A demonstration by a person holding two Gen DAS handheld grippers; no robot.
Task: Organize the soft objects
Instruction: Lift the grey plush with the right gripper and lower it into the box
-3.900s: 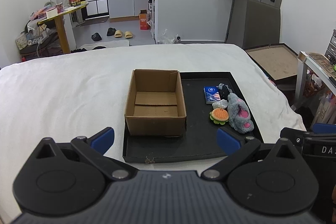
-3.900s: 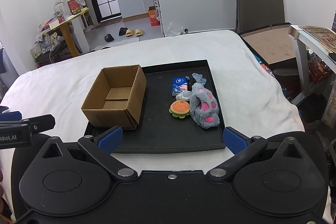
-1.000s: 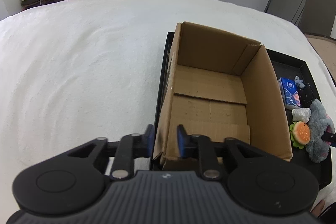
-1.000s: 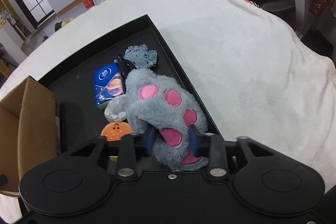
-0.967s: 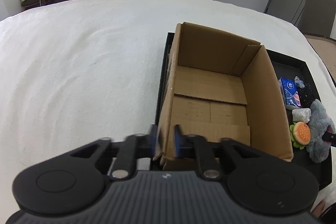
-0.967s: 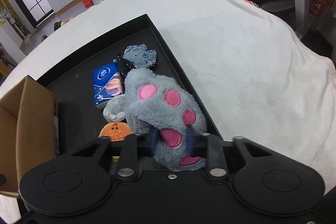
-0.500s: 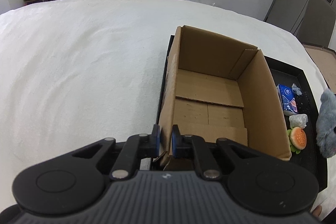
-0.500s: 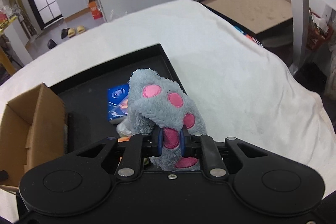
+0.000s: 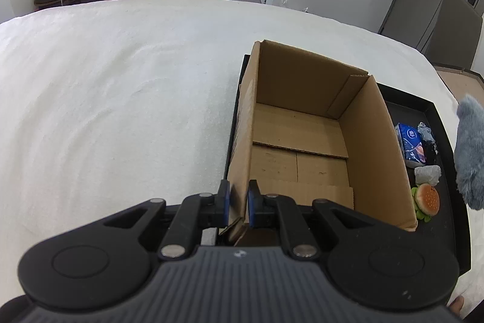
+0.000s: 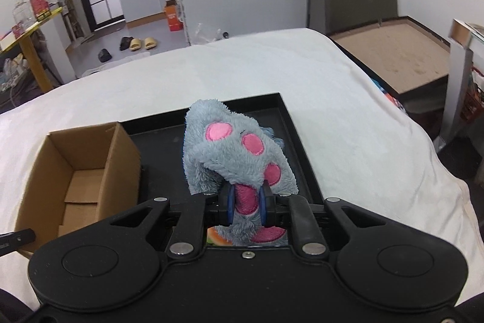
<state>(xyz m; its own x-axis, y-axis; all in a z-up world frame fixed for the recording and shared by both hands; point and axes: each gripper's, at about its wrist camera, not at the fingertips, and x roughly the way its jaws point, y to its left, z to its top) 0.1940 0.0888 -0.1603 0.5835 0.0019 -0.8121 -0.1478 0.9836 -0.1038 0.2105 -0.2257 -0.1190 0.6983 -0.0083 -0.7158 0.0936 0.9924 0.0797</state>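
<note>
Right gripper (image 10: pixel 246 205) is clamped on the fuzzy grey paw slipper (image 10: pixel 239 153), pinching it at the pink pad, and the slipper is hanging in the air above the black tray (image 10: pixel 298 141), clear of everything under it. Left gripper (image 9: pixel 237 203) is closed on the near corner of the cardboard box (image 9: pixel 305 141), one finger outside the wall and one inside, so I'd guess it's just steadying the box for the drop.

Progress-wise, this looks like the very start. The box is empty inside, nothing but the folded bottom flaps showing. The box sits at the left end of the tray, and the tray is on a bed with a white cover (image 9: pixel 121 96).

Left to sort, lying on the tray to the right of the box: a little burger plushie (image 9: pixel 427 198), a crumpled white bit (image 9: pixel 428 174), a blue tissue pack (image 9: pixel 411 143) and a small grey-and-black scrap (image 9: pixel 426 135) next to it. Can't really tell what that last one is.

So none are in, one is on its way, and four are waiting.
</note>
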